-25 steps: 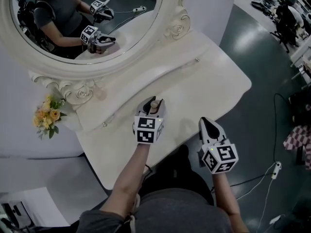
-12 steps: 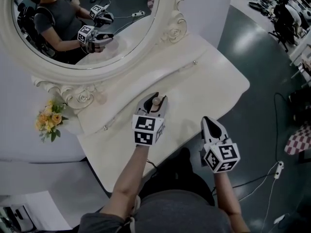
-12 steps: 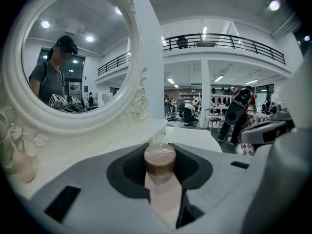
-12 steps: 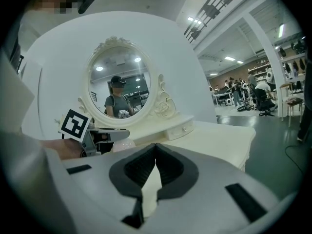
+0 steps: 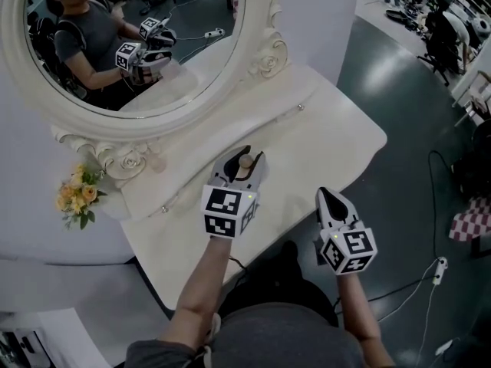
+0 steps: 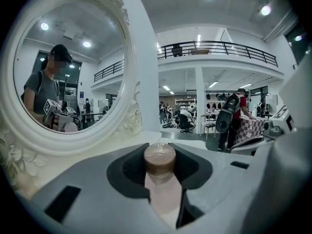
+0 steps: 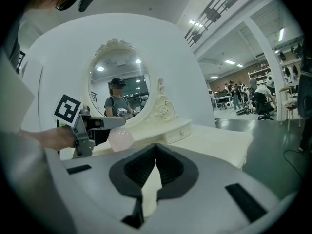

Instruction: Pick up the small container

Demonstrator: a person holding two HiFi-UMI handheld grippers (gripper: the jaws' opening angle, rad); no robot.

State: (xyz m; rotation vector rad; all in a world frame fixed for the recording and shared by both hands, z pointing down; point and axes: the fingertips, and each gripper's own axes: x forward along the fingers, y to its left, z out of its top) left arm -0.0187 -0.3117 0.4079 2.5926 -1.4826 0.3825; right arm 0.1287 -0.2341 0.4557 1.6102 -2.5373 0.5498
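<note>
My left tongs (image 5: 244, 160) are clamped about half-way shut on the small container (image 6: 160, 161), a pale-pink bottle with a smooth, rounded body and a brown, flat-topped round cap that pokes up between the dark, ribbed pads. From the right gripper view its pink belly (image 7: 121, 138) seems to hang clear of the glossy cream dressing table (image 5: 330, 136), a smooth slab with a curved front edge that lies under both tongs. My right tongs (image 5: 327, 195) sit well apart to the right of the left ones, grey matte jaws pressed tip to tip with nothing between them. Beyond the left tongs stands the oval mirror (image 5: 265, 48) in its carved, scrolled white frame, and off to their left a small bunch of yellow flowers (image 5: 77, 194). Compared with a second ago, the left tongs' marker cube looks larger and nearer my camera, the bottle riding along in the same grip; the right tongs have barely shifted.
</note>
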